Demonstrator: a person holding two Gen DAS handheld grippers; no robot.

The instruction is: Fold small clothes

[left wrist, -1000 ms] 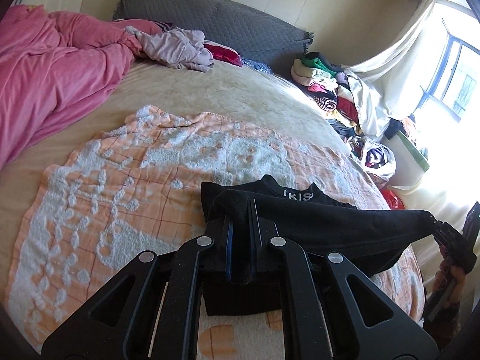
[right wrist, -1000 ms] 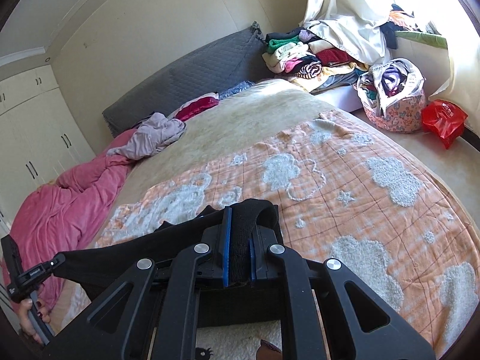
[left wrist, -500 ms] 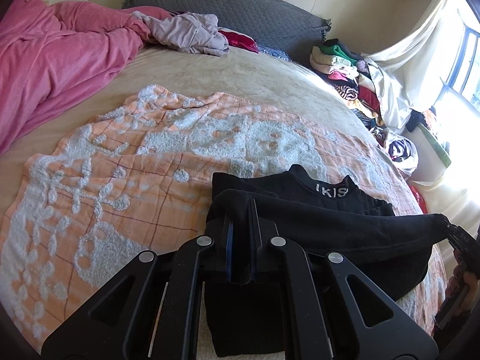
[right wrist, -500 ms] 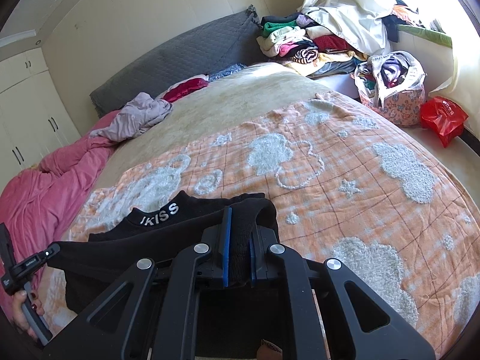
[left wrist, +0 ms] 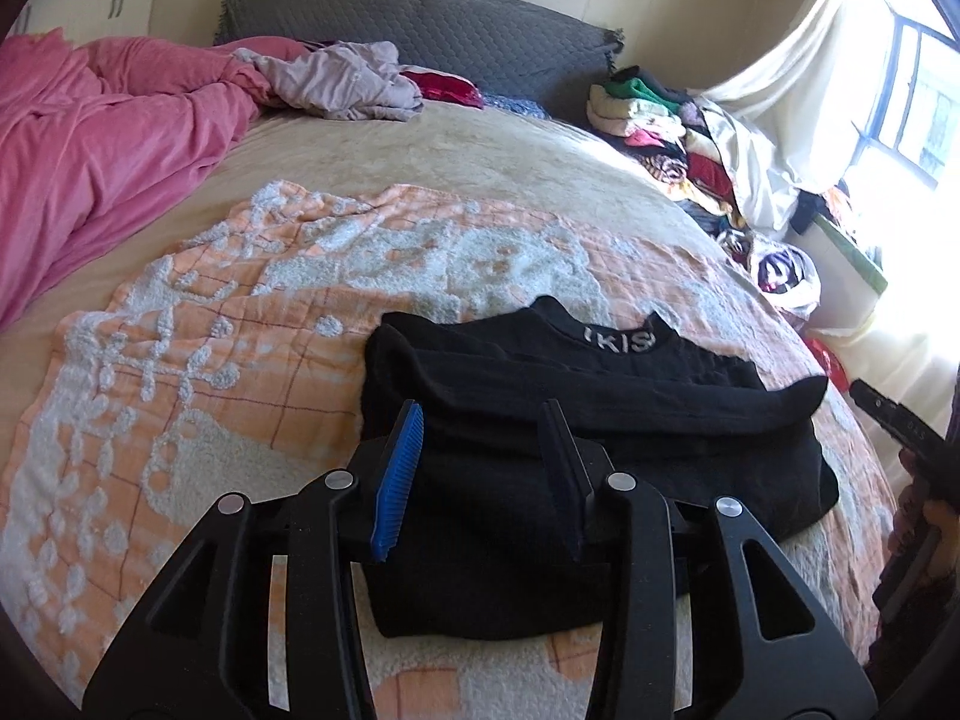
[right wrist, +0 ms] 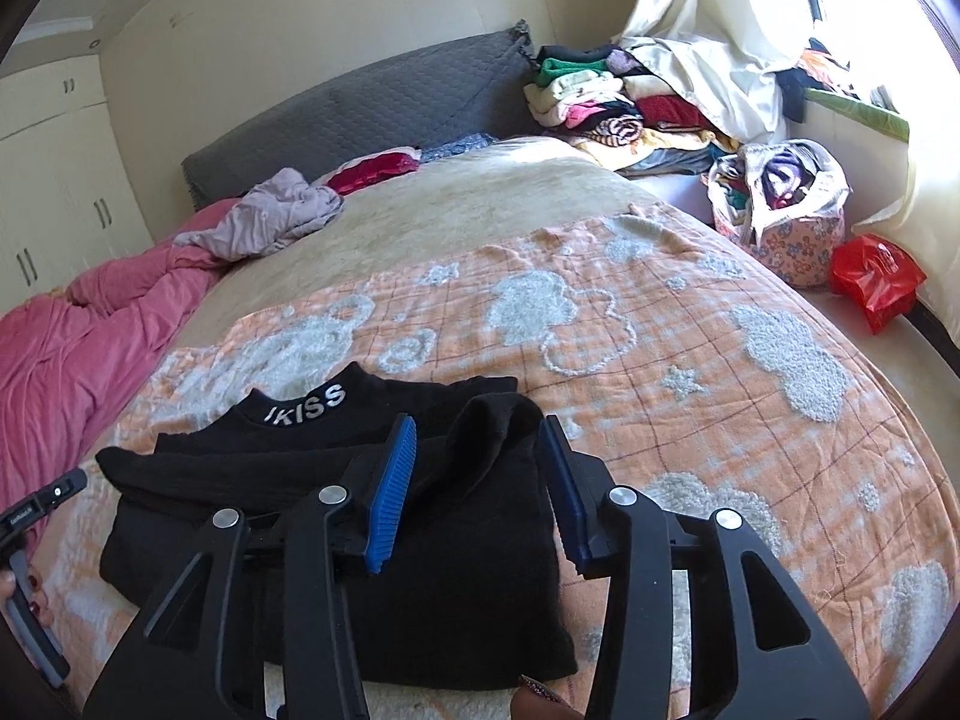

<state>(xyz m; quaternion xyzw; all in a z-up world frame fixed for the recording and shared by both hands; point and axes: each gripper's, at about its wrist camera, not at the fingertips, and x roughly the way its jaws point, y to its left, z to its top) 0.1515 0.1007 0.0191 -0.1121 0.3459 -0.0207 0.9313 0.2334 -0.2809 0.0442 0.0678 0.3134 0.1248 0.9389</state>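
Black garment [left wrist: 600, 450] folded over on orange blanket [left wrist: 180, 360]. Left gripper [left wrist: 486, 432], right gripper [right wrist: 480, 450] jaws opening, pads clear of cloth: releasing corners so fold stays put.

black garment [left wrist: 588, 480], peach-and-white blanket [left wrist: 198, 360], pink duvet [left wrist: 90, 138]
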